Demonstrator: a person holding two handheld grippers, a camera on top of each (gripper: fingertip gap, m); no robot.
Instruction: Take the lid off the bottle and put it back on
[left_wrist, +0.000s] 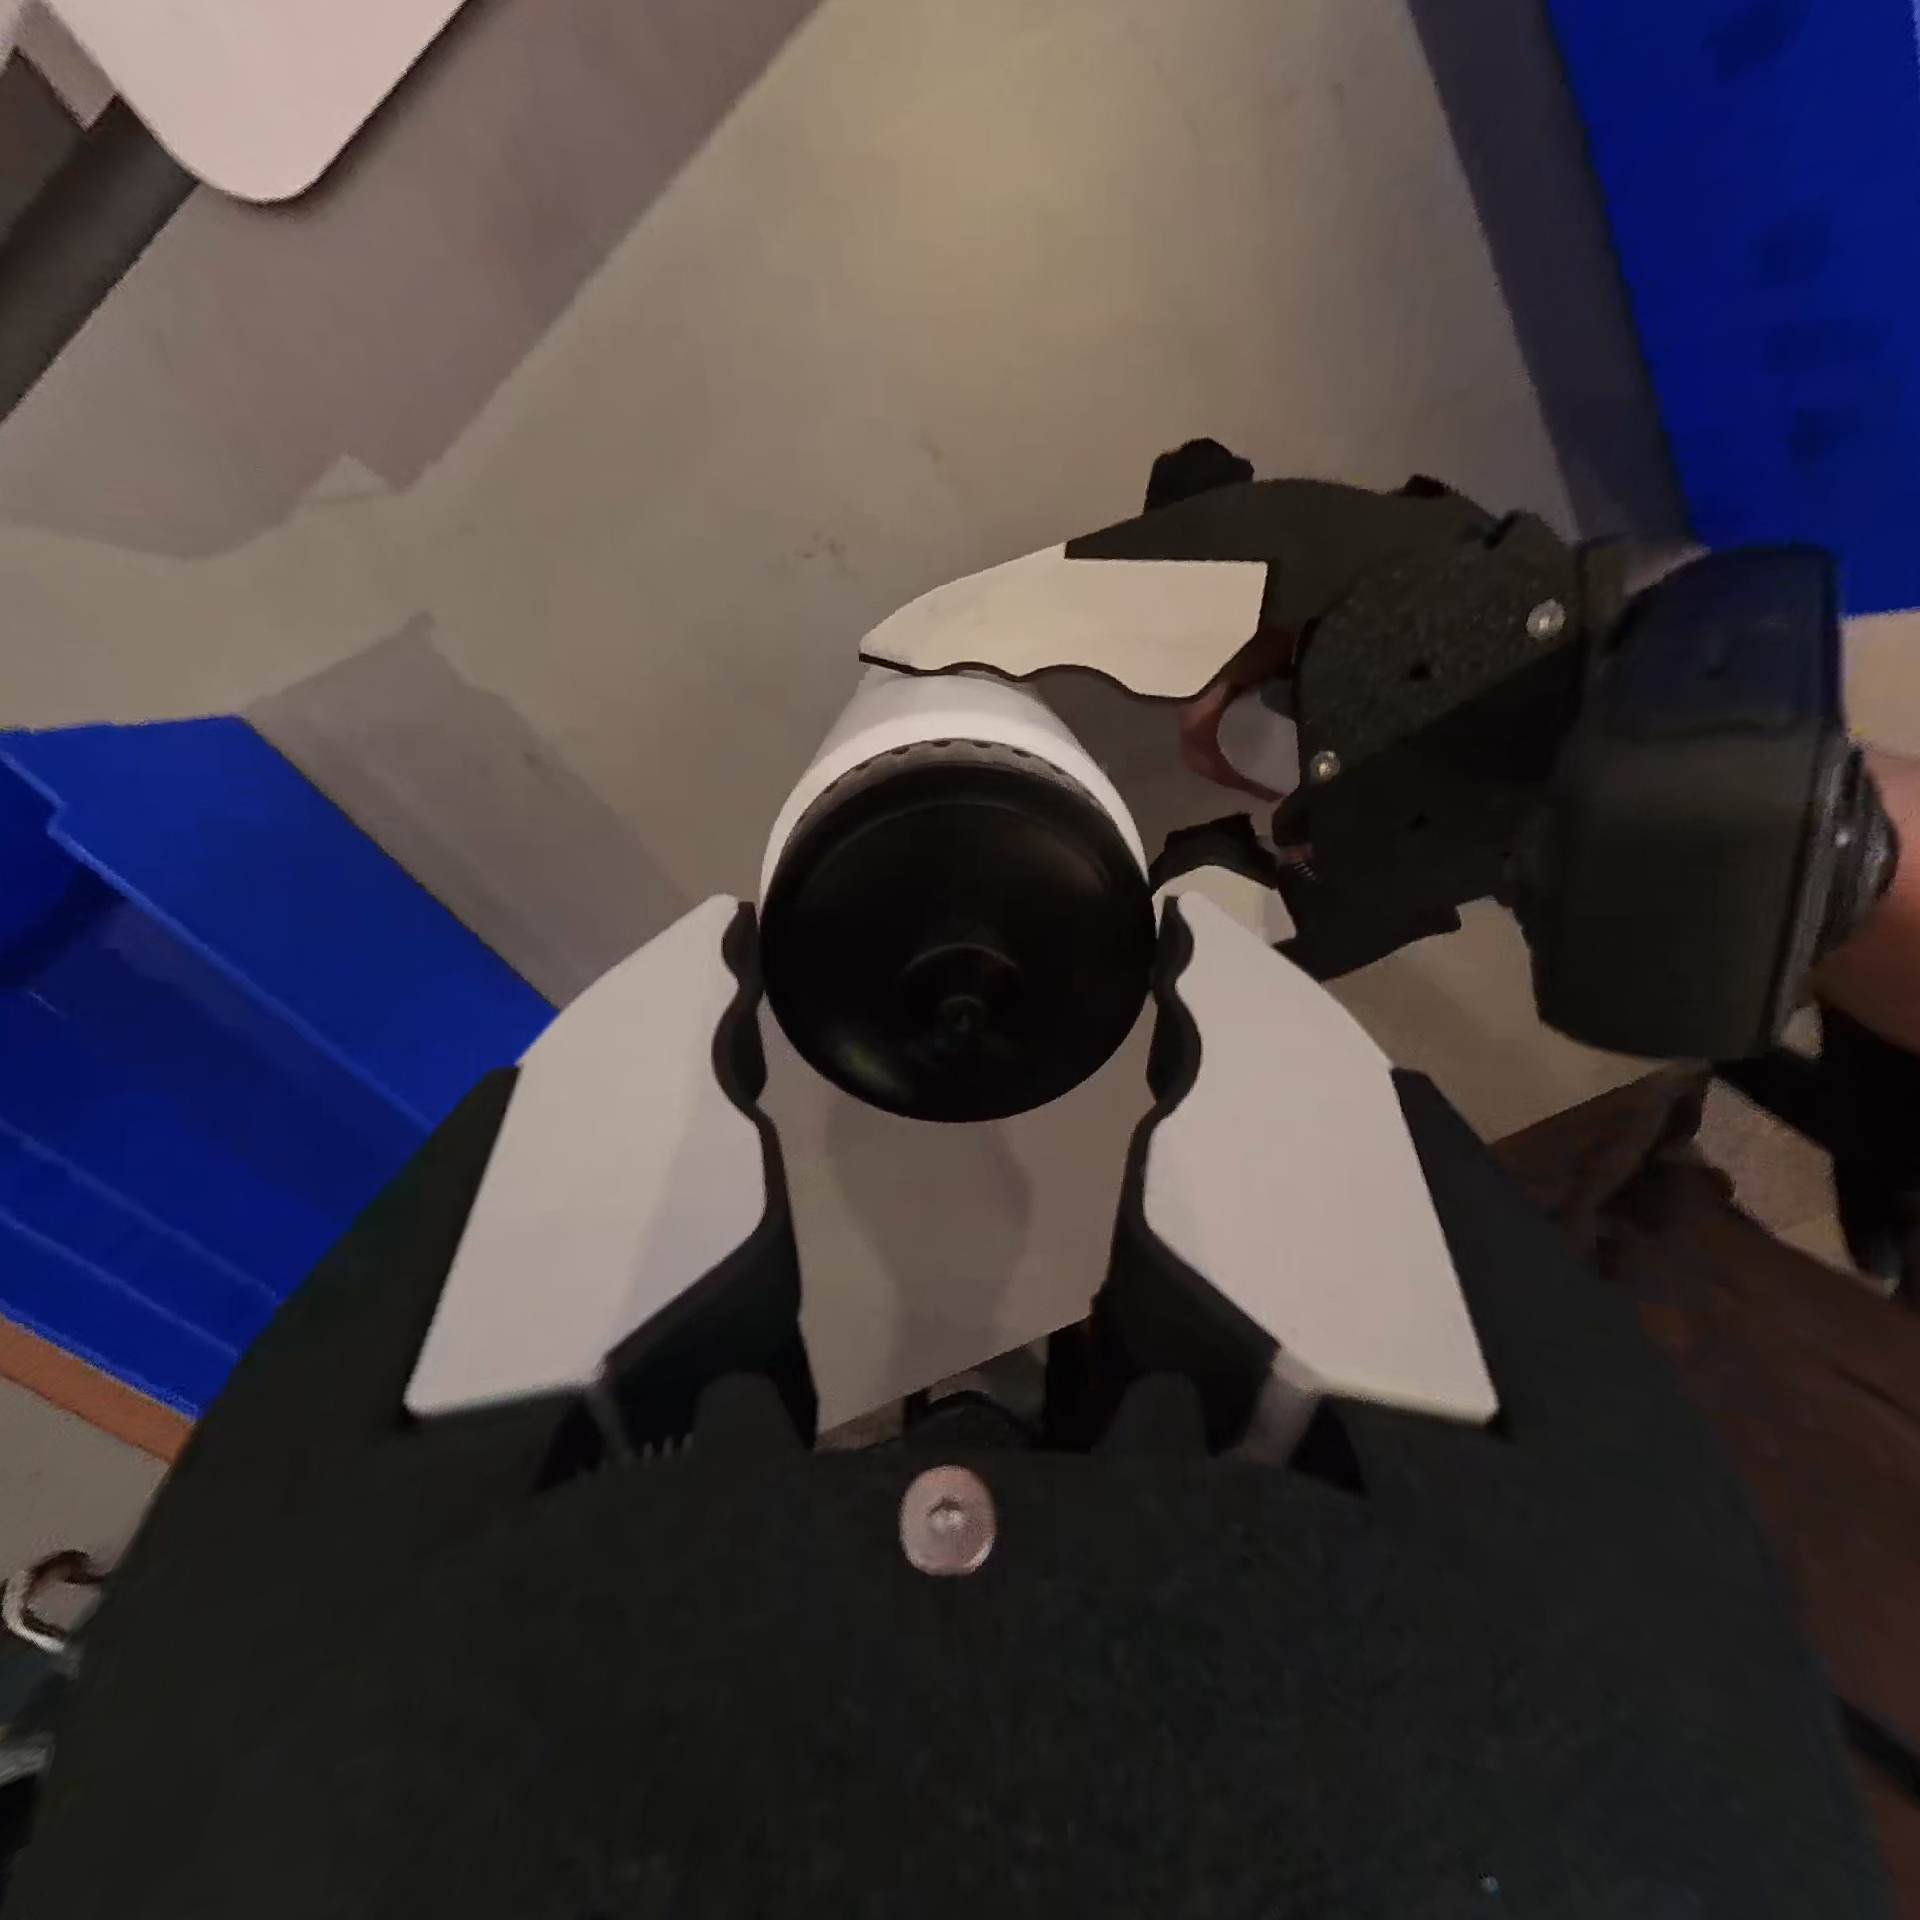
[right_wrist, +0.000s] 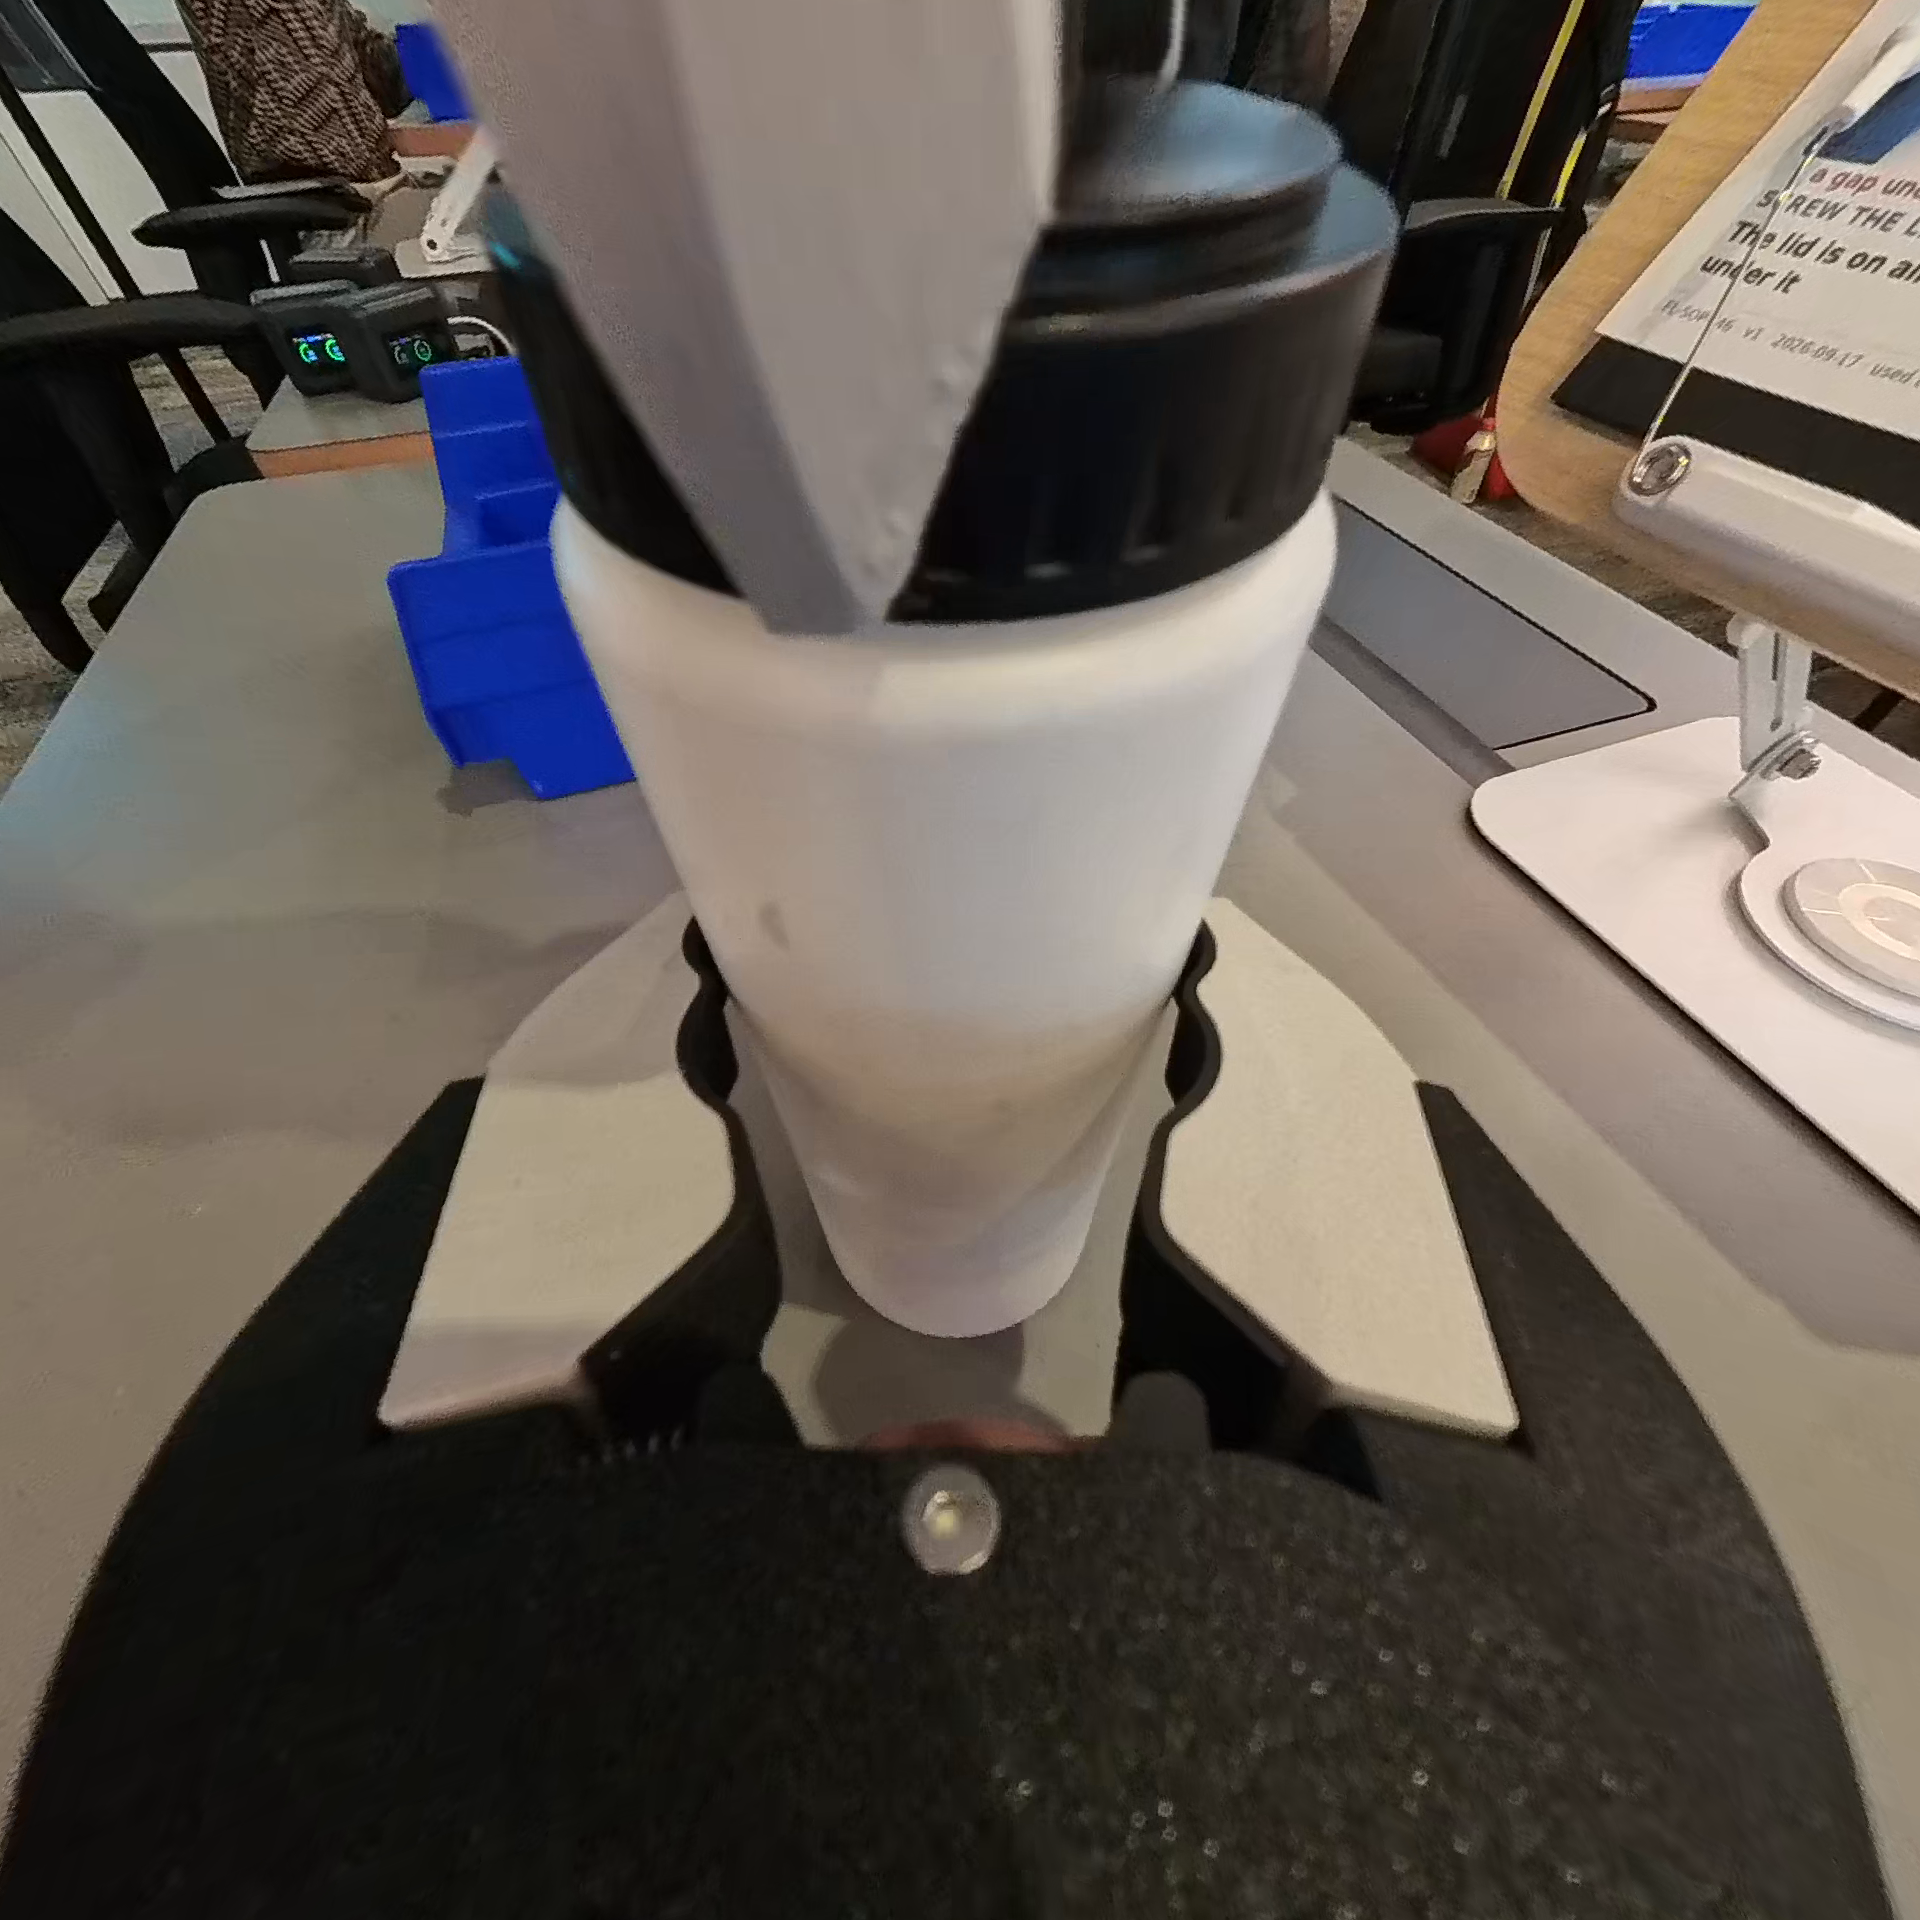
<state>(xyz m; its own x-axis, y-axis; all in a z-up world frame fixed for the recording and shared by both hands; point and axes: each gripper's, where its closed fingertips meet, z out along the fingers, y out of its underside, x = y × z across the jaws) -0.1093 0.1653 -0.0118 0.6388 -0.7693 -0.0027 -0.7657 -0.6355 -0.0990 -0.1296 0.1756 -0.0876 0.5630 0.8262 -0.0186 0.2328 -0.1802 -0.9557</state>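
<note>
**Gripping the lid square before the twist**

The white bottle (right_wrist: 935, 883) stood upright on the grey desk (right_wrist: 260, 935), low in the right gripper (right_wrist: 943, 1023), whose black pads (right_wrist: 701, 1039) pressed its body from both sides. The black lid (left_wrist: 956, 997) sat on top of the bottle, with no gap showing under its ribbed skirt. The left gripper (left_wrist: 954, 997) came down from above, its fingers (left_wrist: 623, 1143) set either side of the lid and its pads touching the lid's rim, so it appeared clamped on the lid.

The step in hand was judged to be turning the lid on its thread; whether loosening or tightening could not be told from this moment.

To do it well, the left gripper should have stayed centred over the lid, so that the turn ran round the bottle's own axis and not off to one side. The pads should have sat on the ribbed skirt rather than on the smooth upper rim, where they could slip. The right gripper needed a firm, steady hold, since the bottle was tall and held low, and a sideways pull at the top could have tipped it. Lifting only once the thread had run free would have spared a jam.

A blue bin (right_wrist: 488, 623) stood near behind, and a white stand (right_wrist: 1714, 914) to the right; neither crowded the work.
</note>
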